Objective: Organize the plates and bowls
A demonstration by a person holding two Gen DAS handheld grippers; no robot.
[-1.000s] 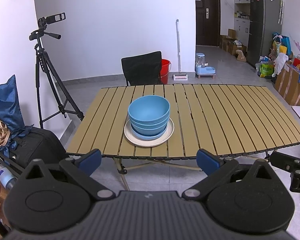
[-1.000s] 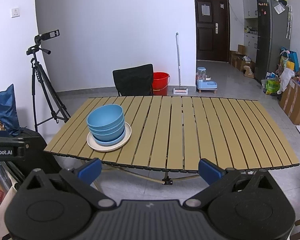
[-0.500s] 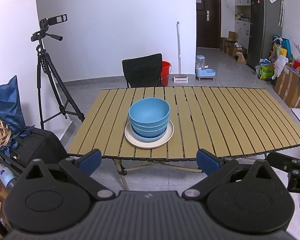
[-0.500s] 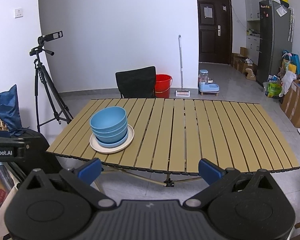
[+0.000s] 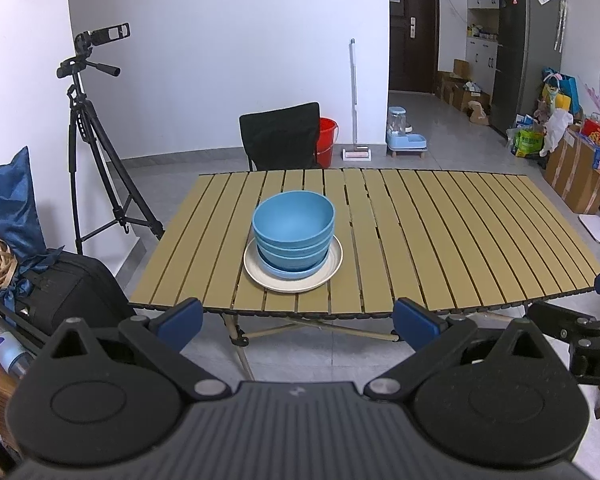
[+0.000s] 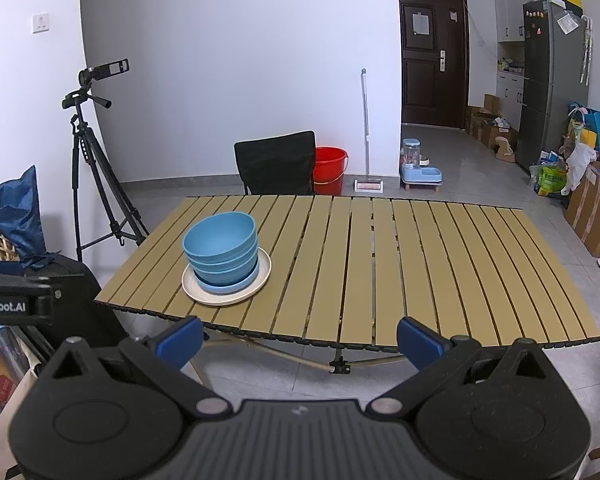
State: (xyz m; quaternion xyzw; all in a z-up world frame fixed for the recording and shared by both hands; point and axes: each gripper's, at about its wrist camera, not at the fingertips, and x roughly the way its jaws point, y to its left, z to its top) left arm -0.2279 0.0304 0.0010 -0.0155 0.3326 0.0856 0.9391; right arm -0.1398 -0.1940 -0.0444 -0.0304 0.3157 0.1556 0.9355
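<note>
Nested blue bowls stand on a blue plate, which rests on a cream plate. The stack sits on the slatted wooden table, towards its near left part. My left gripper hangs open in front of the table's near edge, well short of the stack, with nothing between its blue pads. My right gripper is open too, off the near edge and to the right of the stack. Part of the right gripper shows in the left wrist view.
A black chair stands behind the table, with a red bucket and a mop beyond. A camera tripod and a black bag are at the left. Boxes and bags line the right wall by a fridge.
Both grippers have drawn back and risen a little from the table, so the stack looks slightly smaller. The bowls and plates have not moved.
</note>
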